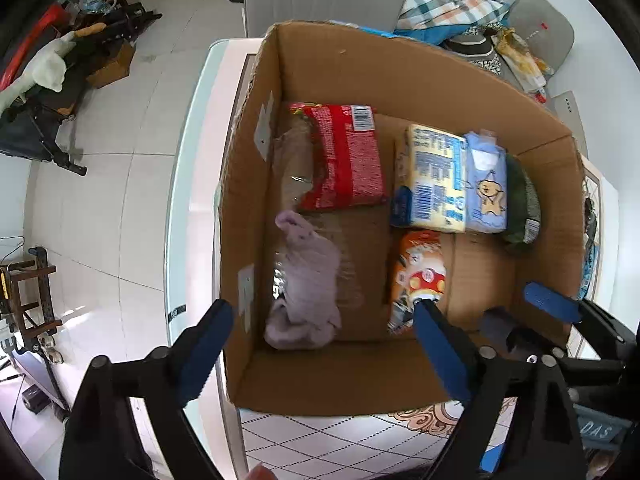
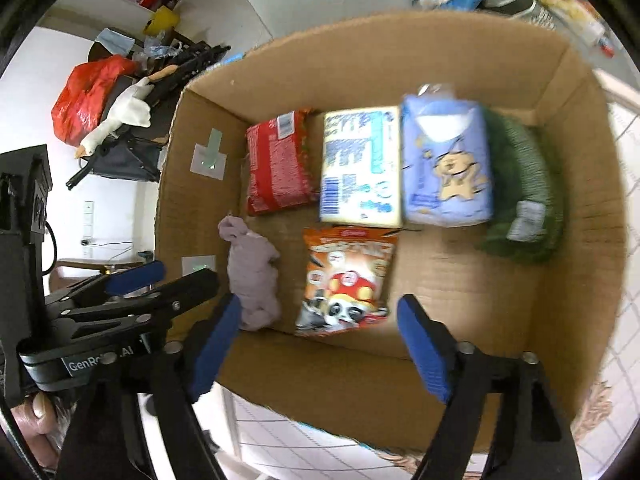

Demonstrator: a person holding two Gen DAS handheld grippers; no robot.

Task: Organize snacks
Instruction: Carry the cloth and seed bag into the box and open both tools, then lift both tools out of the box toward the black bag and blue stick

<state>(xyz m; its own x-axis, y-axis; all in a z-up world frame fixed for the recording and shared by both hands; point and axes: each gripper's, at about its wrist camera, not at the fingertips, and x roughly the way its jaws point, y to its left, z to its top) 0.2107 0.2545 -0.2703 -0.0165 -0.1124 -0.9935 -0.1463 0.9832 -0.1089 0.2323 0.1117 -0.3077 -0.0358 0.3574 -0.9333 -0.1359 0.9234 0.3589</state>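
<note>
An open cardboard box (image 2: pixel 580 240) stands on the counter (image 1: pixel 192 184) and holds the snacks and a few soft things. Along its far side lie a red snack packet (image 2: pixel 278 162) with a barcode, a yellow-and-blue packet (image 2: pixel 360 168) covered in small blue print and a barcode that is too blurred to read, a pale blue pack (image 2: pixel 446 160) printed with a cartoon star figure, and a dark green knitted item (image 2: pixel 528 196) with a small label against the right wall. Nearer lie an orange snack bag (image 2: pixel 346 280) showing a cartoon panda in a red cap, and to its left a crumpled lilac cloth (image 2: pixel 252 276). The left gripper (image 1: pixel 320 344) hangs over the near left corner of the box, its jaws spread wide with nothing between them, the lilac cloth lying free beneath. The right gripper (image 2: pixel 320 344) hangs over the near side, jaws likewise released and apart above the orange bag without touching it. The left gripper's body, seen from the right wrist view, carries white lettering starting "GenRo" and ending "AI".
</note>
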